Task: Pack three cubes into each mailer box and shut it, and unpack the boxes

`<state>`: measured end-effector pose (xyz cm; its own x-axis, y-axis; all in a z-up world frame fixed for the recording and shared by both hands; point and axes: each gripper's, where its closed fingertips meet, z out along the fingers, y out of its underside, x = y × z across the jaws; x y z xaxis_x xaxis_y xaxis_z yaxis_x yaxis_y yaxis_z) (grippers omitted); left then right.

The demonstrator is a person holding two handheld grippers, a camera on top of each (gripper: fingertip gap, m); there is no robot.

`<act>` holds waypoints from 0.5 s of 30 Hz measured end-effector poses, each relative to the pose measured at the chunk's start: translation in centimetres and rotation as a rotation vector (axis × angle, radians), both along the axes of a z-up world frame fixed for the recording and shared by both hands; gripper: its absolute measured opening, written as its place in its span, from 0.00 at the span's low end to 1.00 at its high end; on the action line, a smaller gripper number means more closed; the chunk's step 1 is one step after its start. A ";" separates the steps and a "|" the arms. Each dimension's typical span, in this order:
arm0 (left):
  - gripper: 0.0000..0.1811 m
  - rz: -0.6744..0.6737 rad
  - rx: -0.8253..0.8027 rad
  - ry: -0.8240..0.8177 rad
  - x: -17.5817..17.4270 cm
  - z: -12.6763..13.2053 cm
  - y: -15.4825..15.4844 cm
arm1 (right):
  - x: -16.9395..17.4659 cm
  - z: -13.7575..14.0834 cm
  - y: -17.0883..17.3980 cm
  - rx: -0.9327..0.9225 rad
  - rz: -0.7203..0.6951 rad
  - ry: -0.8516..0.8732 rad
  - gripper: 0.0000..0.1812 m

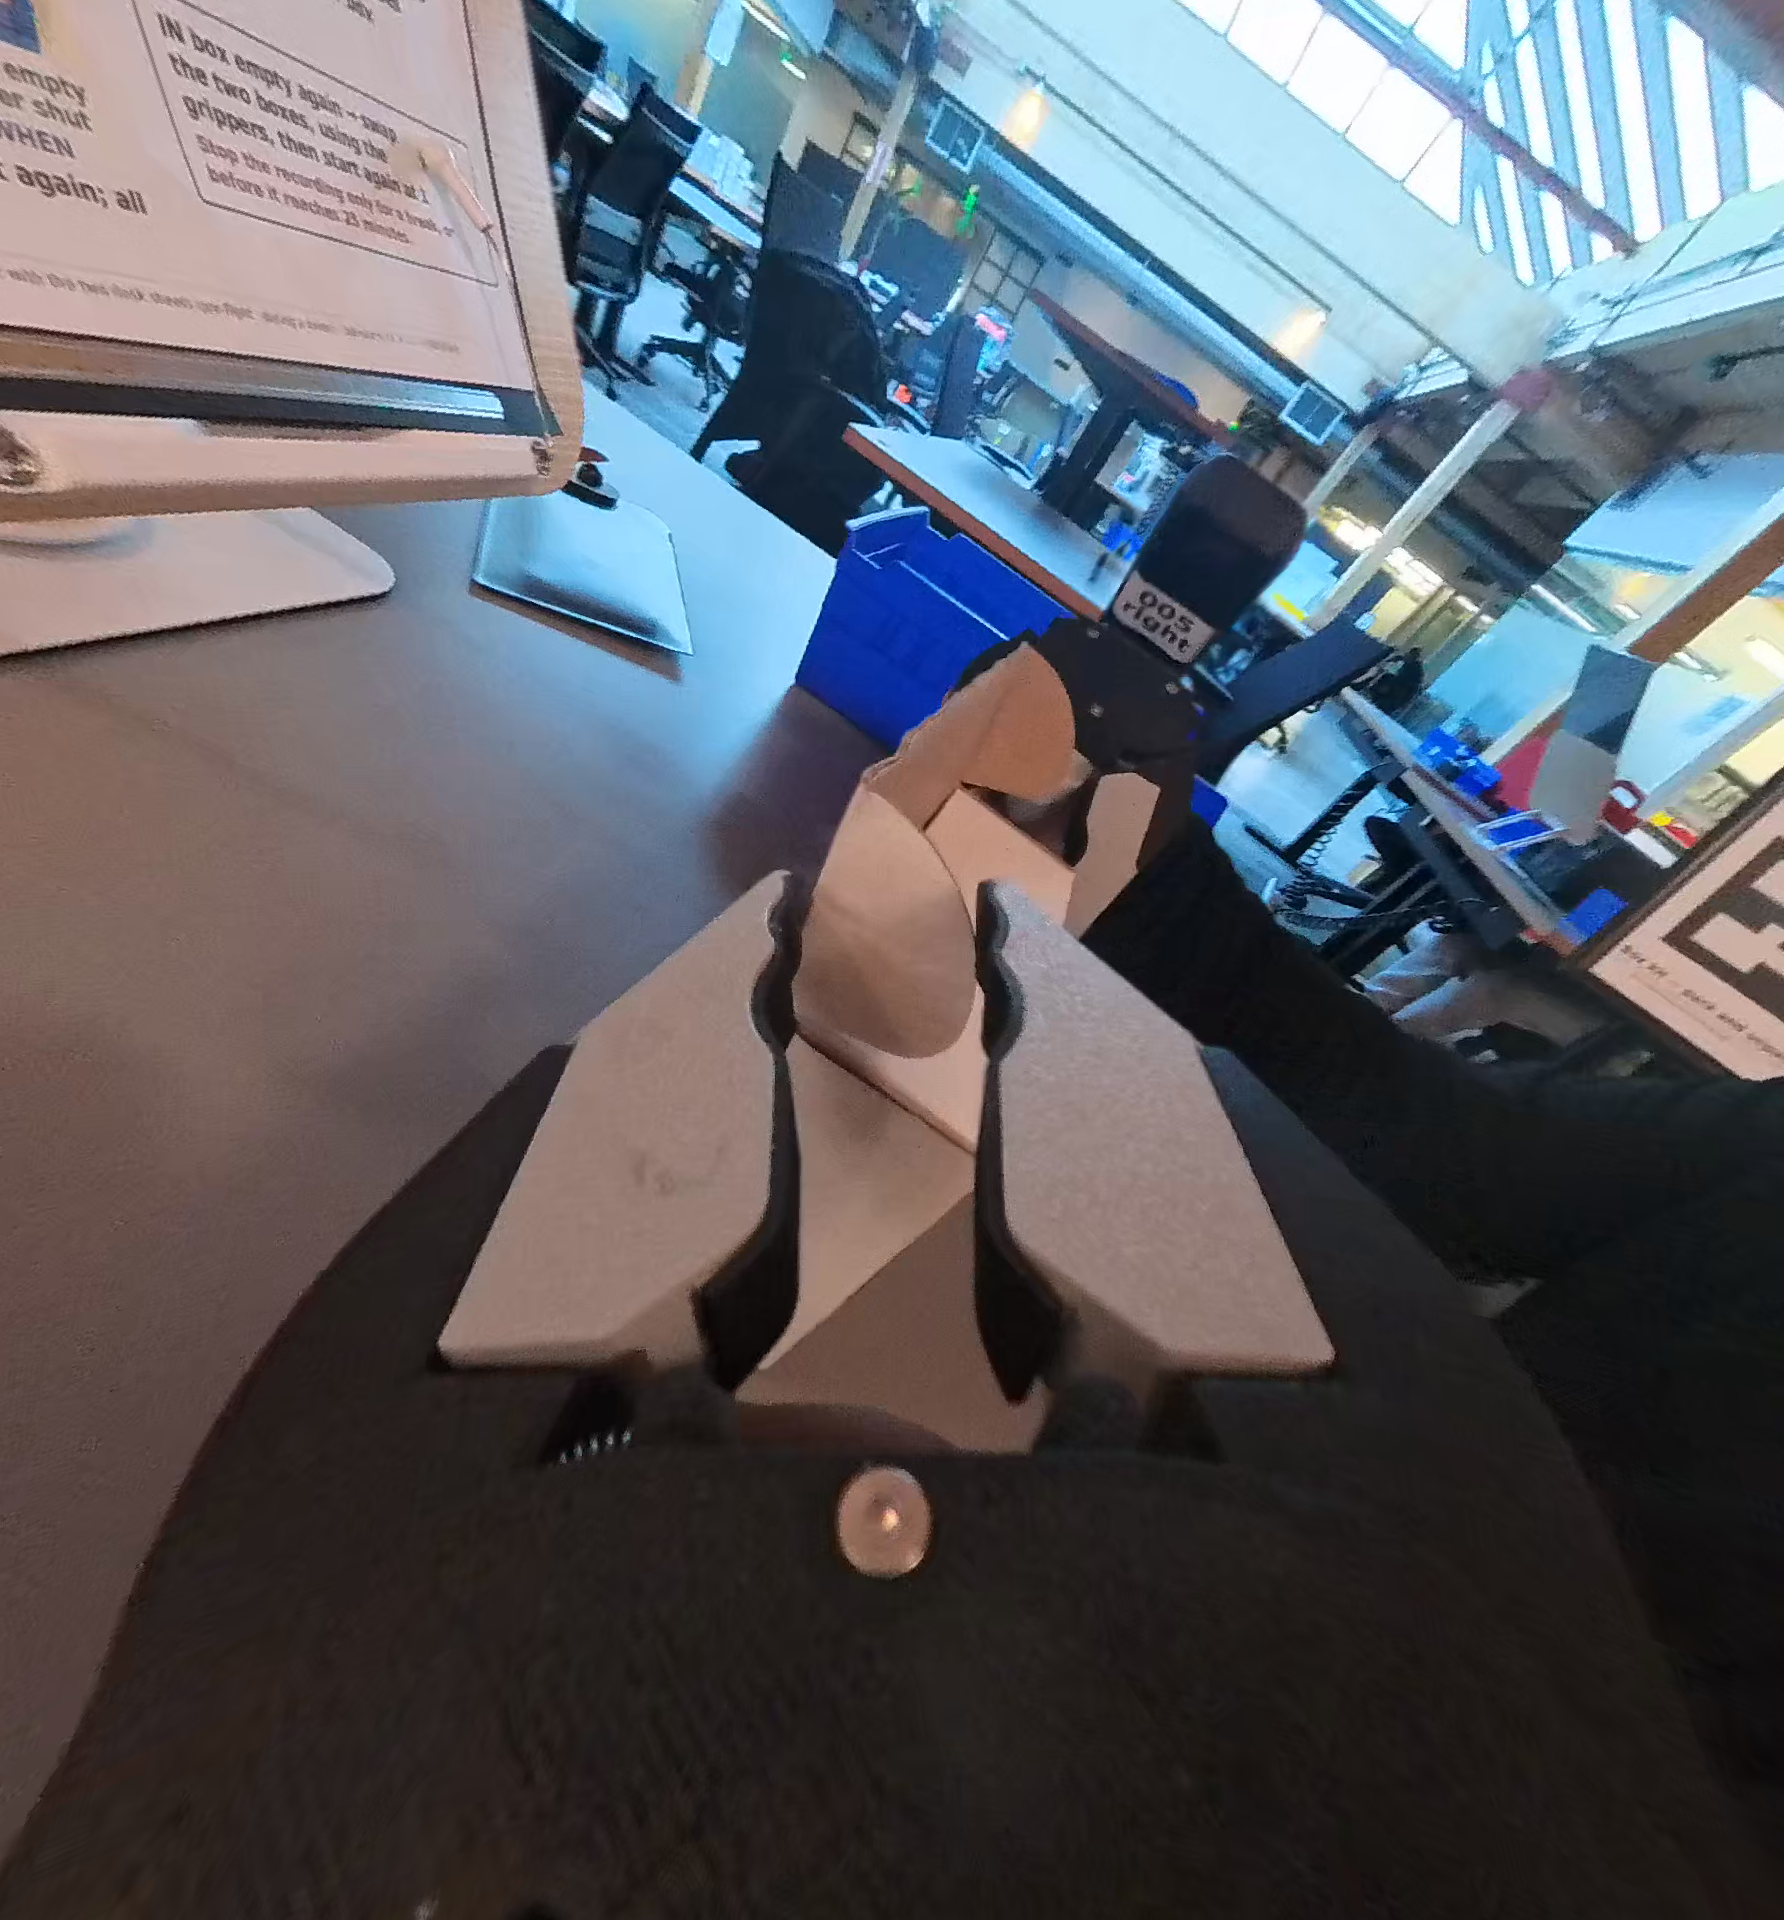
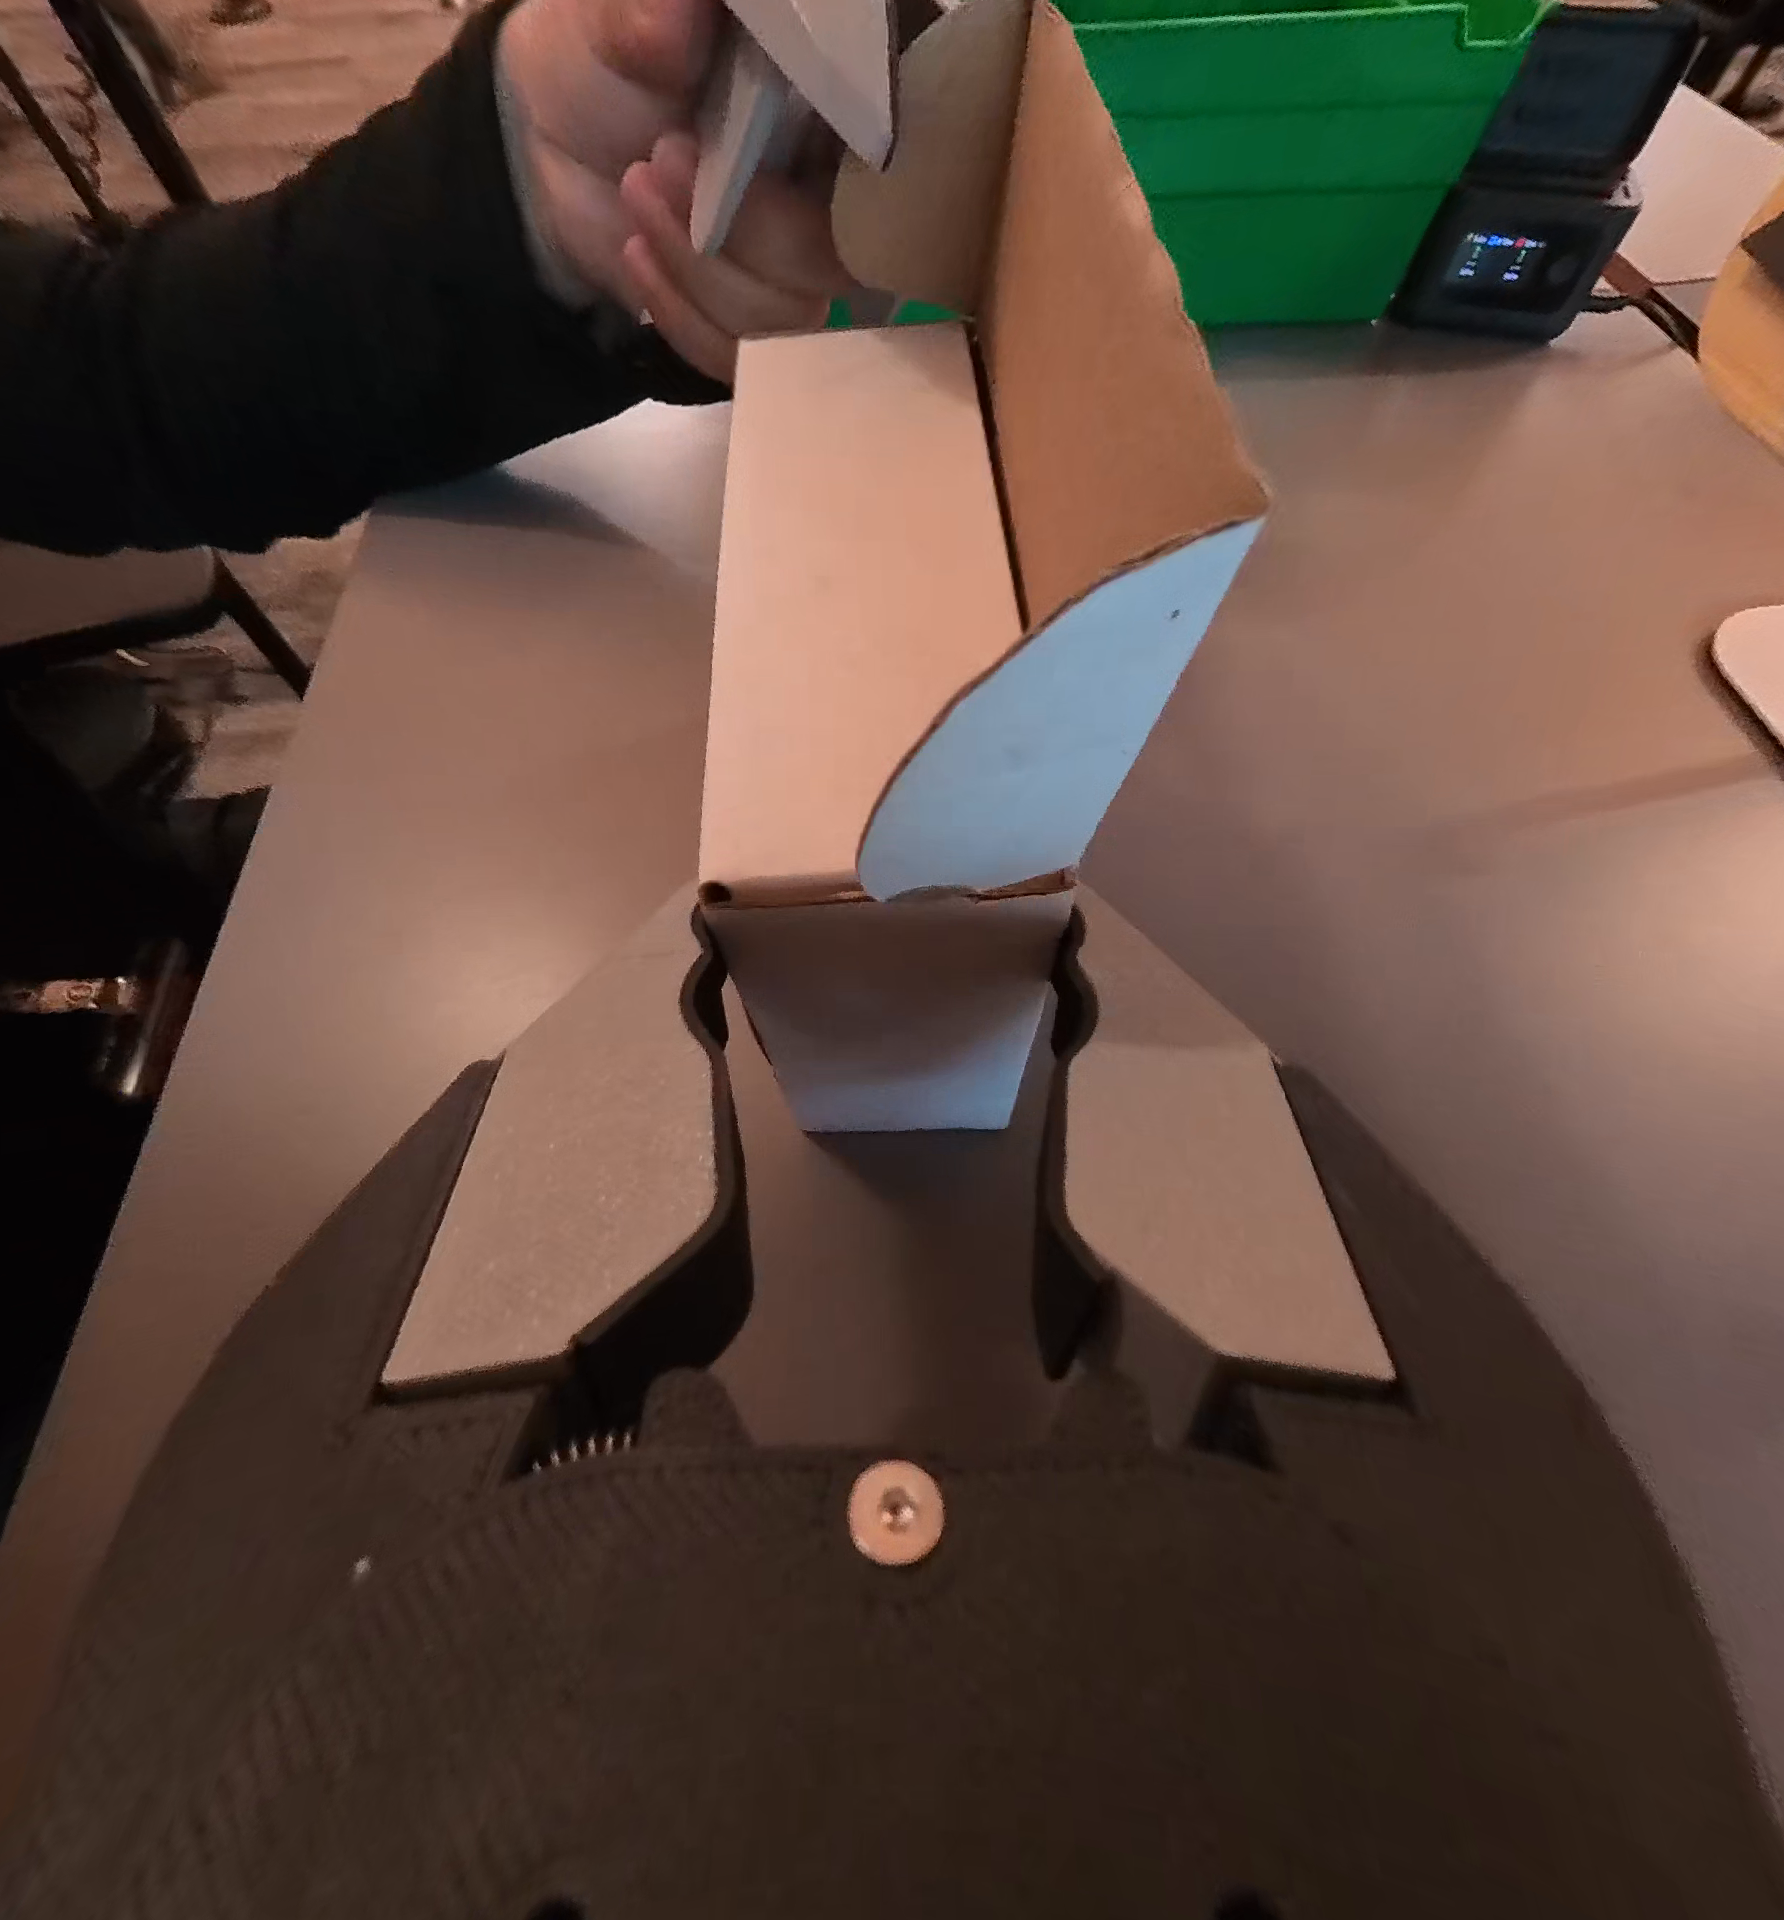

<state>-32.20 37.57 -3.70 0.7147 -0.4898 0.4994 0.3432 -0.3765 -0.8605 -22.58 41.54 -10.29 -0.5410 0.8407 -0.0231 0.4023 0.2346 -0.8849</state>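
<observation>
My right claw (image 2: 883, 982) is clamped on the near end wall of the long white cardboard mailer box (image 2: 857, 623) at frame centre, on the grey table (image 2: 1439, 935). Lid up, brown inside. My left claw (image 1: 883, 971), jaws apart, straddles the rounded lid flap, w/o a clear pinch. Green plastic bin (image 2: 1283, 177) upper right.

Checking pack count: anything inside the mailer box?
Cannot tell. In the right wrist view the mailer box has its lid raised, but the white front panel and a rounded flap cover the interior. No cubes visible.
</observation>
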 end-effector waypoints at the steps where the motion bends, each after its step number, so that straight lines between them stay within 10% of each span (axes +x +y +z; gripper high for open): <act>1: 0.18 0.011 0.000 0.005 -0.1 0.0 0.1 | -0.1 0.0 -0.1 -0.015 0.002 -0.002 0.34; 15: 0.18 0.017 0.020 0.125 0.1 -0.3 -0.4 | -0.4 -0.2 0.4 0.013 -0.028 -0.001 0.34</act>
<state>-32.12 37.14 -3.99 0.7787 -0.4863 0.3965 0.2392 -0.3542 -0.9041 -23.02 41.97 -10.49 -0.5171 0.8559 -0.0130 0.4099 0.2342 -0.8816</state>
